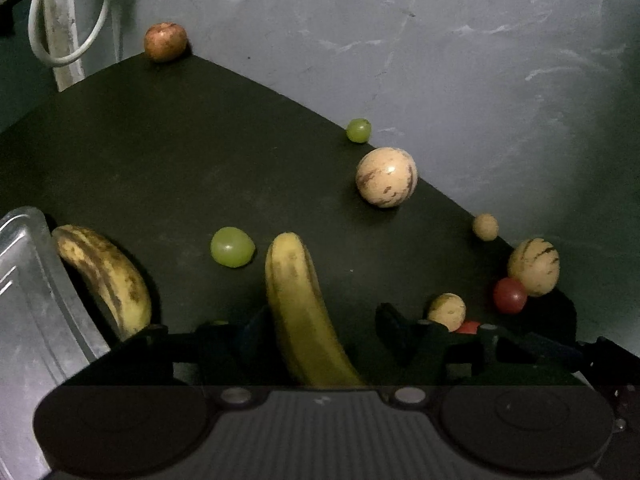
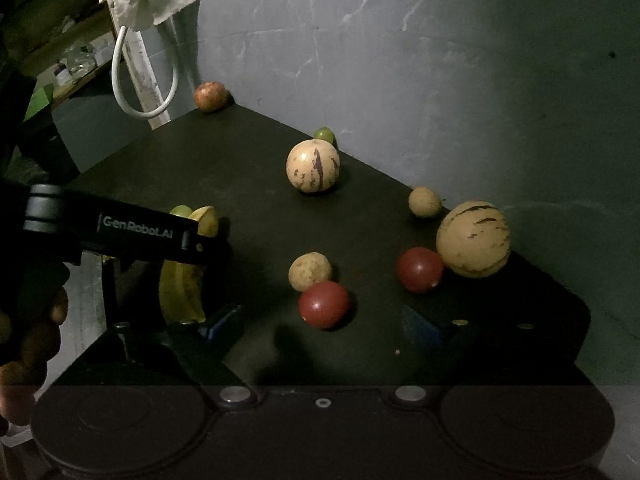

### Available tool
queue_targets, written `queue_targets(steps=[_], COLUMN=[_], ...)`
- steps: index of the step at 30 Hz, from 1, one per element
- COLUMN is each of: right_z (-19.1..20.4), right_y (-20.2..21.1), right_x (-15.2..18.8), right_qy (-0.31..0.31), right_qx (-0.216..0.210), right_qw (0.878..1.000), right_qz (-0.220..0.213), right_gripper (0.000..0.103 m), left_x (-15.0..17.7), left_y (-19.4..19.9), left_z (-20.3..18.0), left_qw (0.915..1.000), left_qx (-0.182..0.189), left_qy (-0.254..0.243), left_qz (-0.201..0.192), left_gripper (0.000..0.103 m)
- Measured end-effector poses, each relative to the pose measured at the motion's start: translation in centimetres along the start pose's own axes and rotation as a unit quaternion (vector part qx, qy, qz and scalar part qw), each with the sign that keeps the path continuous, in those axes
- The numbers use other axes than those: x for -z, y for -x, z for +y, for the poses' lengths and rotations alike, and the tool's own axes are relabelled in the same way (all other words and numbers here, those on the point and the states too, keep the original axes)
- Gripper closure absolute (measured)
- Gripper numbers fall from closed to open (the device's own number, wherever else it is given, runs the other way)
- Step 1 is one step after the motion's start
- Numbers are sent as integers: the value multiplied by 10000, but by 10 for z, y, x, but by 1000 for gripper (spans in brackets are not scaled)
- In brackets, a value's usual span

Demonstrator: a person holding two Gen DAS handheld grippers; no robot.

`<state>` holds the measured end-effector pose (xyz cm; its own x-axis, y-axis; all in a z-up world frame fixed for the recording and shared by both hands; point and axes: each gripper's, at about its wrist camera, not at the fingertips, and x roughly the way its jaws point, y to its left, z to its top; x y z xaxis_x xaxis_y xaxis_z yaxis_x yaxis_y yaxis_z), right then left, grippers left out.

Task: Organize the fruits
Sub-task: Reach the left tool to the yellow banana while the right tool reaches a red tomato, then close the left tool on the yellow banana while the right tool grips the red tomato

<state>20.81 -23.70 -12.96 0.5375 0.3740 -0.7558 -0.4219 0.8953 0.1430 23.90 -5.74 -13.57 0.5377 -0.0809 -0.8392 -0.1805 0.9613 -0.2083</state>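
A yellow banana (image 1: 298,300) lies on the black table (image 1: 180,152) between the fingers of my left gripper (image 1: 320,328). The left pad sits close beside it and a gap shows at the right pad, so the jaws are open. A spotted banana (image 1: 108,276) leans on a metal tray (image 1: 24,280). My right gripper (image 2: 322,316) is open, with a red tomato (image 2: 324,304) just ahead, between its fingertips and untouched. A small tan fruit (image 2: 310,271) touches that tomato from behind. Next to a large streaked melon (image 2: 473,239) lies a second tomato (image 2: 419,269).
Along the wall edge lie another streaked melon (image 1: 386,177), a green grape (image 1: 358,130), a tan fruit (image 1: 485,226) and a brown fruit (image 1: 165,41) at the far corner. A grape (image 1: 232,247) lies mid-table. A white cable (image 2: 136,92) hangs at left. A hand (image 2: 32,340) holds the left gripper.
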Motion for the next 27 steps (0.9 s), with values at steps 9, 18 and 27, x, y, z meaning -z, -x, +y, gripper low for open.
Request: queue_targets(steps=[9, 18, 27], right_z=[0, 3, 2], right_y=[-18, -28, -26], right_x=[-4, -6, -7], right_qy=[112, 317, 542], right_qx=[-172, -244, -223], right_qw=[9997, 9991, 9981], right_qz=[93, 160, 209], right_gripper=[29, 39, 71], left_x=[-1, 1, 1], left_y=[-9, -10, -8], left_z=[1, 0, 3], left_qw=[9998, 9994, 9998], left_qx=[-180, -314, -201], left_qy=[9, -122, -79], left_qz=[61, -2, -38], left_gripper=[56, 67, 69])
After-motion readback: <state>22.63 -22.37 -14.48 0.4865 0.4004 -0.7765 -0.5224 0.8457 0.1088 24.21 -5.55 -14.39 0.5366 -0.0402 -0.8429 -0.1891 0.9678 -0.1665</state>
